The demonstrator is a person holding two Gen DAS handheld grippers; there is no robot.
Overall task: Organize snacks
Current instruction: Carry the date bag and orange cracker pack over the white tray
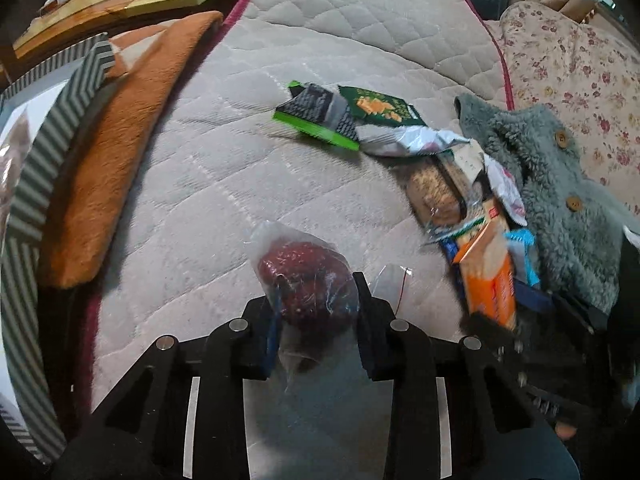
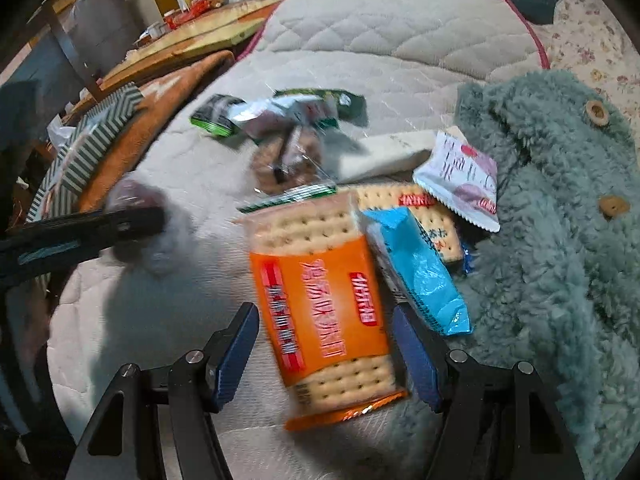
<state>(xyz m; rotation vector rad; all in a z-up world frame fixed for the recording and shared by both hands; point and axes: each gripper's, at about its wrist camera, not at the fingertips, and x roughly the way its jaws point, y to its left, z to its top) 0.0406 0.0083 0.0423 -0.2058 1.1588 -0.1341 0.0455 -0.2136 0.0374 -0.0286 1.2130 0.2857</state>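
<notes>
Left gripper [image 1: 316, 312] clamped on clear bag of red snack [image 1: 306, 280], against quilted mattress [image 1: 192, 184]. Right gripper [image 2: 326, 344] jaws parted, straddling orange cracker packet [image 2: 320, 312] lying on mattress; contact uncertain.

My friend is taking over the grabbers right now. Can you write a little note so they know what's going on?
Left hand-held gripper: shut on the clear bag of red dates.
Right hand-held gripper: jaws open around the orange cracker pack, not gripping yet.
Other snacks lie heaped on the quilted mat beside the fluffy teal jacket.
Done: dates grabbed.
Left: grab the crackers, then sort the heap.
</notes>
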